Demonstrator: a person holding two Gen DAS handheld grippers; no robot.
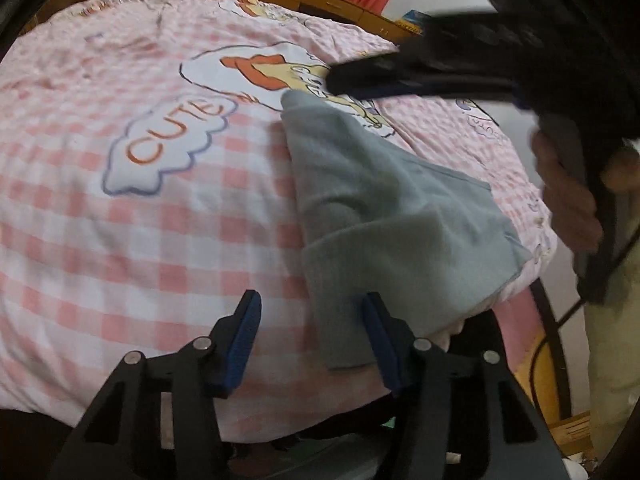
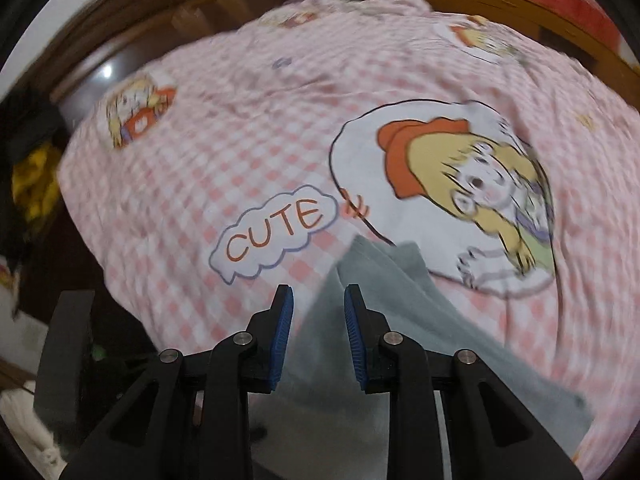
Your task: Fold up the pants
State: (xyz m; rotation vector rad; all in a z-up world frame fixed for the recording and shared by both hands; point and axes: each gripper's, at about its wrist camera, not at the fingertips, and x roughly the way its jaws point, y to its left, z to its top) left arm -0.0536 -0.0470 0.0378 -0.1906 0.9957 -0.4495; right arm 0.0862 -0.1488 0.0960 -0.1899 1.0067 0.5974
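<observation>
Showing only leftward: hand (image 1: 568, 192) gripping right claw (image 1: 340, 80).

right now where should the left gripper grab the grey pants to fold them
Judging by the left wrist view, take the grey pants at the near narrow end, the flat hem that lies between the open fingers of the left gripper. Come in low from the near bed edge: that end lies flat on the checked bedsheet, its edge facing the gripper.

Grey pants (image 1: 372, 200), pink-checked quilt (image 1: 120, 220)
</observation>
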